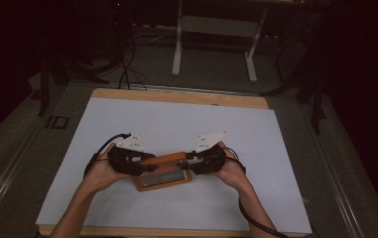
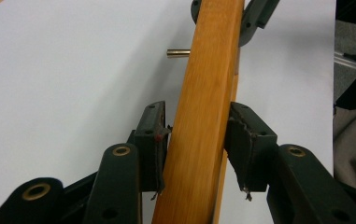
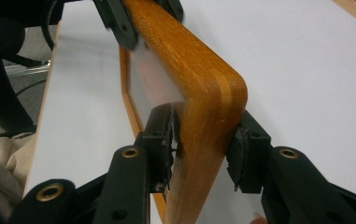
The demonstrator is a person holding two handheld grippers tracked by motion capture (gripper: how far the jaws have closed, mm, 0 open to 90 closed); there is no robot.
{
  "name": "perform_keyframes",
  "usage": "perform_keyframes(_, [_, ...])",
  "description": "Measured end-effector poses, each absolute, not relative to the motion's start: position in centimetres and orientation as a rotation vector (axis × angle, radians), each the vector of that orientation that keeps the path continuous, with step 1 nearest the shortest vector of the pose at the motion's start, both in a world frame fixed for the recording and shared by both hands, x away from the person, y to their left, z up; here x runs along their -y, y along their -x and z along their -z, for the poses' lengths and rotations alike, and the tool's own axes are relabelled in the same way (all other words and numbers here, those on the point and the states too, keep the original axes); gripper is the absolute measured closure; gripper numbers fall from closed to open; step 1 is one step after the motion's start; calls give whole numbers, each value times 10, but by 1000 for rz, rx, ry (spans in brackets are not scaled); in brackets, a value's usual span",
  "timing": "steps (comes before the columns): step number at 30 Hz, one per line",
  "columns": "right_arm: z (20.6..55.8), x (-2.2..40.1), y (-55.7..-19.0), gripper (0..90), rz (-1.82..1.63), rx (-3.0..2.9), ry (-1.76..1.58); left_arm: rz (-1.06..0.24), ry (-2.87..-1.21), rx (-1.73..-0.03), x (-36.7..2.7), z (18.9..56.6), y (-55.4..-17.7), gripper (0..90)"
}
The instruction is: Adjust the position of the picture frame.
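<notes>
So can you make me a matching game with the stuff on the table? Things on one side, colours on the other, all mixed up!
Things:
1. wooden box
2. table cover
3. left gripper
4. small pin poking from the box's side

Colours:
A. black
B. brassy gold
C. orange-brown
D. white

Pairs: 1-C, 2-D, 3-A, 4-B

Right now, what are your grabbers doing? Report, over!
Left gripper shut on wooden box, one end. Right gripper shut on the other end. Box held between both over the white table. Nothing in the way.
</notes>
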State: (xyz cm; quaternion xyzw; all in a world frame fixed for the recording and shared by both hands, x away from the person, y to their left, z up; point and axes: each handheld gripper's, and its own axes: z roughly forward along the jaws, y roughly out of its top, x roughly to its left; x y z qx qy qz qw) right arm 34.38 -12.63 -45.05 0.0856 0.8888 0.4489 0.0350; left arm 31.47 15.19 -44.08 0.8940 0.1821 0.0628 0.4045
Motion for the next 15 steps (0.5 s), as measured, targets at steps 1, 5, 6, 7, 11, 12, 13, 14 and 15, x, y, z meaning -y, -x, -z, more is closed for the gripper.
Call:
perform_keyframes(1, [448,124,-343,644,-1378,-2732,-252,-154,-2251,-458,-150,440,-315,596])
perform_keyframes(5, [440,116,-342,650,-1381,-2726,-212,-151,-2271,-425,-141,437,-316,603])
perform_keyframes(6, [438,114,-341,650,-1378,-2727,-201,-152,-2281,-414,-139,437,-316,616])
perform_keyframes(7, [436,112,-341,650,-1377,-2725,-187,-146,-2282,-409,-137,436,-316,638])
perform_keyframes(11, [430,106,-338,648,-1352,-2725,-160,-148,-2286,-393,-138,434,-315,668])
perform_keyframes(12, [430,106,-338,648,-1352,-2725,-160,-148,-2286,-393,-138,434,-315,673])
perform_keyframes(13, [429,105,-338,646,-1347,-2727,-156,-184,-2276,-378,-139,435,-311,673])
perform_keyframes(14, [429,104,-338,627,-1344,-2721,-164,-197,-2270,-376,-138,435,-310,685])
perform_keyframes(15, [430,104,-339,613,-1345,-2721,-177,-203,-2263,-380,-138,436,-309,688])
